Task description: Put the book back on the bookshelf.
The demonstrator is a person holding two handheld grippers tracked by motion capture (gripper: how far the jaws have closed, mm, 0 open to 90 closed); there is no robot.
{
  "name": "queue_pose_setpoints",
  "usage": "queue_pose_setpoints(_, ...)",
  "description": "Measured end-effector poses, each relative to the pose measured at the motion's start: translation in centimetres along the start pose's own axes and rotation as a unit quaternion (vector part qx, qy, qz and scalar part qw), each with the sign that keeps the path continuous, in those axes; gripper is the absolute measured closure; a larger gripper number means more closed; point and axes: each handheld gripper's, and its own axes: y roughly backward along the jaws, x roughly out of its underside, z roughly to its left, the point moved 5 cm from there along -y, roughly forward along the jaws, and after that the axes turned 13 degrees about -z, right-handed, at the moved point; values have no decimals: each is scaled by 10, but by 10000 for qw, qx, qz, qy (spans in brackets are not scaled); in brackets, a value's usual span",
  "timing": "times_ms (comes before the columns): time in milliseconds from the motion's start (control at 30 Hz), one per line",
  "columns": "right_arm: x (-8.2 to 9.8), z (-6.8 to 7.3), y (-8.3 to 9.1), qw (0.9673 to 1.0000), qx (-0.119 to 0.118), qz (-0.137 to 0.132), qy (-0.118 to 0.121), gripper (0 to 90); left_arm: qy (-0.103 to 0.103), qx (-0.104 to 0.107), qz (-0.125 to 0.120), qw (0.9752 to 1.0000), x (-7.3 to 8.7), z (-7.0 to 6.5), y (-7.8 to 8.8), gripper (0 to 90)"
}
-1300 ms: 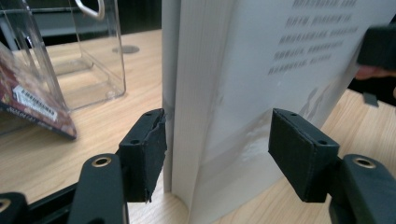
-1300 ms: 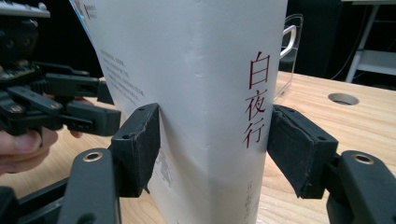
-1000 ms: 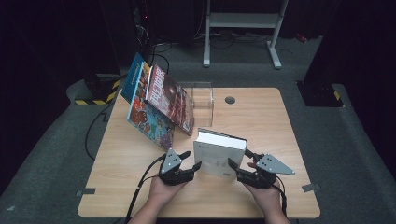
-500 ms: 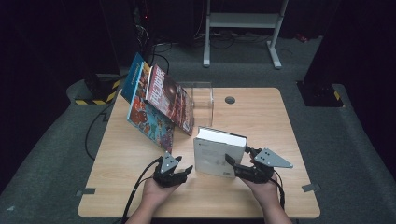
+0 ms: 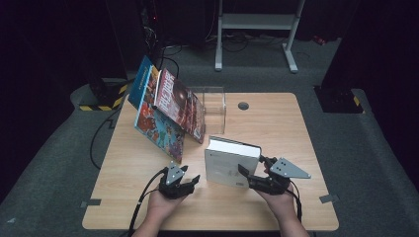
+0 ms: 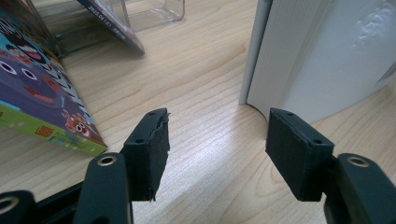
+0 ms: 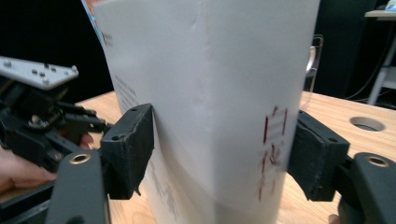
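— Where's the white book (image 5: pixel 231 160)?

— Standing upright on the table (image 5: pixel 276 123), near my edge. My right gripper (image 5: pixel 253 174) straddles its spine, jaws just opening, seemingly clear. My left gripper (image 5: pixel 188 180) sits just beside it, jaws apart, empty.

"2023.04" on magazine (image 6: pixel 112 25) edge, rest illegible

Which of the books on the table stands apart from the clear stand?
The thick white book, upright near the table's front edge between the two hand-held grippers. The colourful illustrated books all lean against the clear acrylic stand farther back.
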Motion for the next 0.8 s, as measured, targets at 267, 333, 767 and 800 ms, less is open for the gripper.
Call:
queue_pose_setpoints(267, -1, 2, -1, 9999, -43, 7, 104, 286, -29, -9, 26, 10000, 1, -1, -1, 394)
queue_pose_setpoints(333, -1, 1, -1, 9999, -52, 3, 129, 296, -74, -23, 91, 9999, 2, -2, -1, 394)
queue_pose_setpoints(767, 0, 18, 3, 9979, -47, 87, 636, 543, -276, -168, 353, 9989, 15, 5, 8, 388)
queue_pose_setpoints(800, 0, 17, 4, 9979, 37, 67, 642, 543, -290, -194, 377, 9987, 16, 5, 8, 387)
